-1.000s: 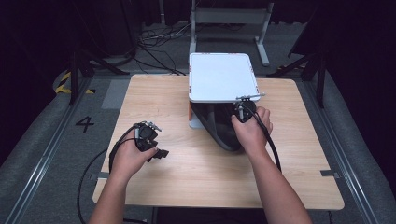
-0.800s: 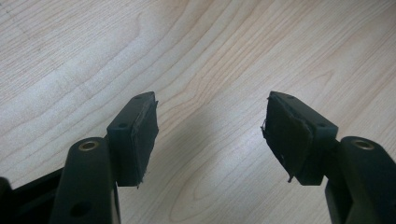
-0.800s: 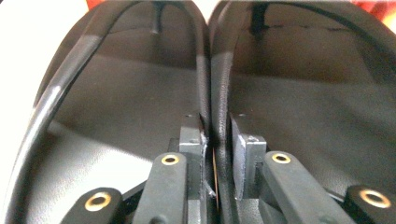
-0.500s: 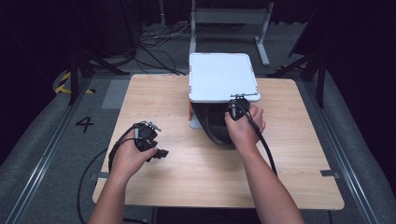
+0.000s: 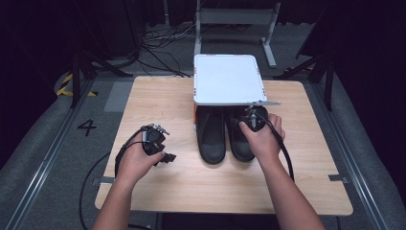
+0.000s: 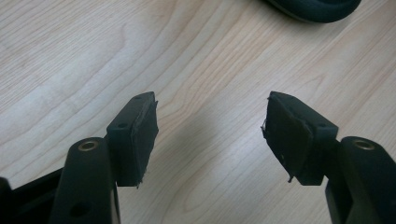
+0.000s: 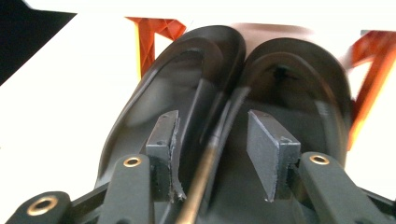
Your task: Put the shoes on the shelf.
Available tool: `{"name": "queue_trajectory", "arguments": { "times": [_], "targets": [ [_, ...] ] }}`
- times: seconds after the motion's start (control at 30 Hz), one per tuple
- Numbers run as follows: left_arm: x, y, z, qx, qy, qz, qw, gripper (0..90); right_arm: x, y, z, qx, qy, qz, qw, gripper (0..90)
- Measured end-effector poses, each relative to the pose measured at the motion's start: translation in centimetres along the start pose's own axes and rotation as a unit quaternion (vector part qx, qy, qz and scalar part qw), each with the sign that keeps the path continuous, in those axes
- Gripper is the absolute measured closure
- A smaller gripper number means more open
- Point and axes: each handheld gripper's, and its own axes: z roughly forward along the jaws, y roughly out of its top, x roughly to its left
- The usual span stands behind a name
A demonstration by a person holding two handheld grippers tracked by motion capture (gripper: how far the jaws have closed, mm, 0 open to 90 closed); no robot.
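Note:
Two black shoes lie side by side on the wooden table, toes toward the person: the left shoe and the right shoe. Their heels sit under a white platform. My right gripper hovers over the right shoe's opening. In the right gripper view its jaws have just been opening. My right gripper straddles the touching inner rims of the left shoe and right shoe, pads clear of both. My left gripper rests open over bare wood, left of the shoes, with nothing in my left gripper.
Orange supports hold up the white platform at the table's far middle. A toe of a black shoe lies beyond the left jaws. Cables trail from both grippers. Dark floor with cables and a metal stand surrounds the table.
The right hand swung left, then back toward the person. The shoes, bunched at an angle before, now lie parallel and flat. The left hand has stayed put.

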Motion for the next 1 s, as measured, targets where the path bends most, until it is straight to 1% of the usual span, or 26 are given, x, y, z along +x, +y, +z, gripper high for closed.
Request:
{"name": "queue_trajectory", "arguments": {
  "times": [0.13,0.2,0.23,0.27,0.3,0.37,0.4,0.43,0.47,0.5,0.53,0.6,0.63,0.67,0.73,0.8,0.87,0.93,0.97,1.0],
  "targets": [
    [-0.7,0.4,0.3,0.006,-0.003,0.009,0.9999,35.3,-0.2,-0.9,-2.3,0.003,0.003,-0.026,0.9997,54.1],
    [-1.1,0.6,0.4,0.005,-0.006,0.015,0.9999,35.3,-0.5,-1.7,-3.1,0.009,0.006,-0.036,0.9993,53.6],
    [-1.1,0.6,0.4,0.005,-0.006,0.015,0.9999,35.3,-0.5,-1.7,-3.1,0.009,0.006,-0.036,0.9993,53.6],
    [-1.7,0.8,0.6,0.007,-0.008,0.024,0.9997,35.3,-0.8,-2.7,-3.7,0.022,0.006,-0.048,0.9986,53.6],
    [-2.0,1.0,0.6,0.008,-0.007,0.029,0.9995,35.3,-0.9,-3.2,-4.0,0.028,0.005,-0.052,0.9982,53.6],
    [-2.6,1.2,0.7,0.008,-0.012,0.039,0.9991,35.1,-1.1,-4.0,-4.2,0.041,0.003,-0.063,0.9972,53.5],
    [-3.0,1.3,0.8,0.010,-0.013,0.038,0.9991,33.8,-1.3,-4.6,-4.4,0.049,0.004,-0.065,0.9966,53.0],
    [-3.2,1.5,0.8,0.009,-0.010,0.045,0.9989,32.7,-1.5,-5.0,-4.5,0.054,0.006,-0.067,0.9963,52.9],
    [-3.2,1.5,0.8,0.009,-0.010,0.045,0.9989,32.5,-1.7,-5.3,-4.6,0.057,0.007,-0.068,0.9960,52.9],
    [-3.8,1.7,1.0,0.008,-0.006,0.048,0.9988,32.5,-1.9,-5.7,-4.8,0.062,0.008,-0.070,0.9956,52.9],
    [-4.1,1.8,1.0,0.007,-0.004,0.051,0.9986,32.1,-2.0,-5.9,-4.9,0.064,0.008,-0.071,0.9954,52.9],
    [-4.7,2.1,1.3,0.004,-0.005,0.067,0.9978,29.0,-2.4,-6.6,-5.1,0.072,0.010,-0.071,0.9948,53.0],
    [-4.9,2.2,1.4,0.003,-0.008,0.070,0.9975,28.8,-2.5,-6.8,-5.2,0.075,0.013,-0.071,0.9946,53.1],
    [-5.1,2.3,1.5,0.004,-0.008,0.075,0.9972,29.4,-2.6,-7.0,-5.2,0.078,0.015,-0.070,0.9943,53.8],
    [-5.6,2.5,1.9,0.012,-0.006,0.081,0.9966,31.5,-2.9,-7.4,-5.3,0.093,0.012,-0.075,0.9928,55.6],
    [-5.9,2.7,2.2,0.021,-0.005,0.088,0.9959,33.3,-3.0,-7.8,-5.4,0.102,0.015,-0.074,0.9919,58.4],
    [-6.2,2.9,2.4,0.027,-0.011,0.075,0.9968,38.1,-3.0,-8.1,-5.3,0.120,0.013,-0.077,0.9897,60.9],
    [-6.5,3.1,2.7,0.036,-0.007,0.077,0.9964,44.2,-2.9,-8.3,-5.2,0.134,0.012,-0.080,0.9877,63.2],
    [-6.5,3.1,2.7,0.036,-0.007,0.077,0.9964,47.7,-2.8,-8.4,-5.1,0.139,0.013,-0.080,0.9869,63.1],
    [-6.7,3.2,2.9,0.041,-0.005,0.081,0.9959,47.7,-2.8,-8.4,-5.1,0.139,0.013,-0.080,0.9869,63.1]
  ]
}}
